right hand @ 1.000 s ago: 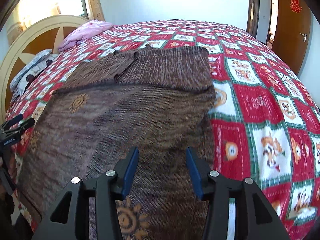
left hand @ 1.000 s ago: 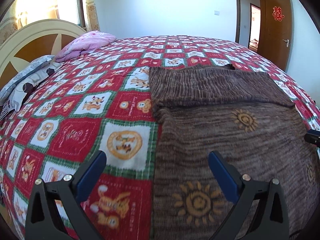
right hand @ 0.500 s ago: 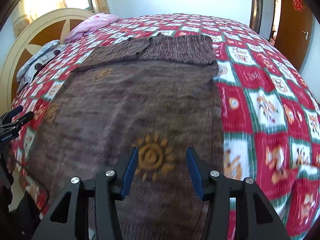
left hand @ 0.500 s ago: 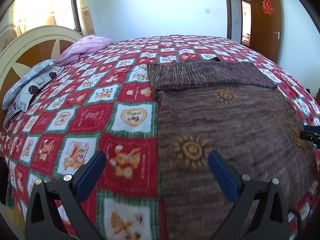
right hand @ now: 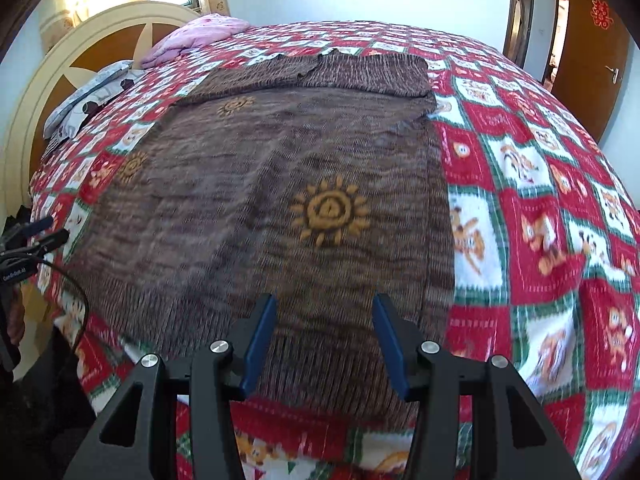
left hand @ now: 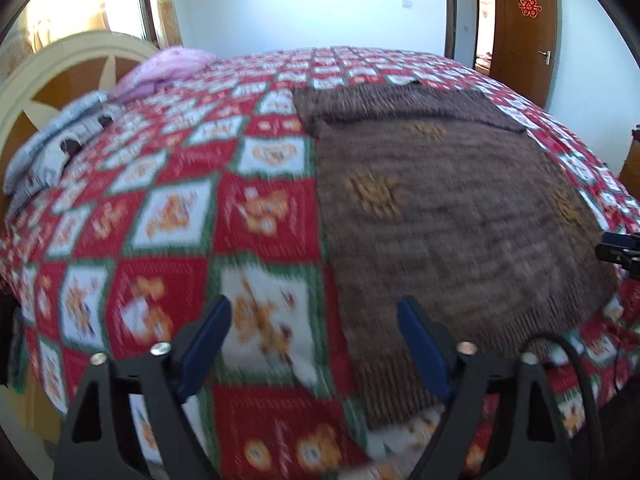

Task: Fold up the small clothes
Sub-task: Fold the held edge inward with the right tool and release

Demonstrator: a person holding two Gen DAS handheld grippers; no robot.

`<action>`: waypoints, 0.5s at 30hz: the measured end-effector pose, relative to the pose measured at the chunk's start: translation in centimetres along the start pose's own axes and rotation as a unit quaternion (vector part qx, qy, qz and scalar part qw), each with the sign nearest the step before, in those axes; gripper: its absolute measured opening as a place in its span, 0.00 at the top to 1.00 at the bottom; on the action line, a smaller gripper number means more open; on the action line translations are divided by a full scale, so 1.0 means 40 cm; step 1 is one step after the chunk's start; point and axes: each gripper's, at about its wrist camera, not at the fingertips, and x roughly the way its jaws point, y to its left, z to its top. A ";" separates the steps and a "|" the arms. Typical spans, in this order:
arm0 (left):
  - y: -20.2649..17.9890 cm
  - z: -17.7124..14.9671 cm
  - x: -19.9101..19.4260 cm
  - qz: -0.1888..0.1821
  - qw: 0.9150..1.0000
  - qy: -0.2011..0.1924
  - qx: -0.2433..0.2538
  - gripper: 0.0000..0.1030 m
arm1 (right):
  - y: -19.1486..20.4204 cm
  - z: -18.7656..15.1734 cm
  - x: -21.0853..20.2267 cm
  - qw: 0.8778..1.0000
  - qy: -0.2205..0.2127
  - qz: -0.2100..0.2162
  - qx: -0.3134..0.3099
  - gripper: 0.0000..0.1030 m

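Both claws drew back toward brown sweater's ribbed hem.

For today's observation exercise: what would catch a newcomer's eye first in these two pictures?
First, the brown knitted sweater with orange sun motifs, spread flat on the near side of the bed, its far part folded over. Under it lies the loud red, white and green cartoon quilt; a pink pillow sits by the headboard.
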 end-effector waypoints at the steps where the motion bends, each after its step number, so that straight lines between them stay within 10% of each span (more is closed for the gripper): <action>1: -0.003 -0.017 0.002 -0.015 1.000 0.012 -0.007 0.27 | 0.002 -0.005 -0.002 1.000 -0.001 0.000 -0.001 0.50; 6: -0.031 -0.065 0.004 -0.068 0.996 0.046 -0.018 0.58 | 0.001 -0.018 -0.006 1.000 -0.014 -0.009 0.000 0.50; 15: -0.040 -0.079 0.018 -0.093 0.993 0.066 -0.040 0.60 | 0.005 -0.030 -0.005 1.000 -0.020 -0.007 -0.005 0.49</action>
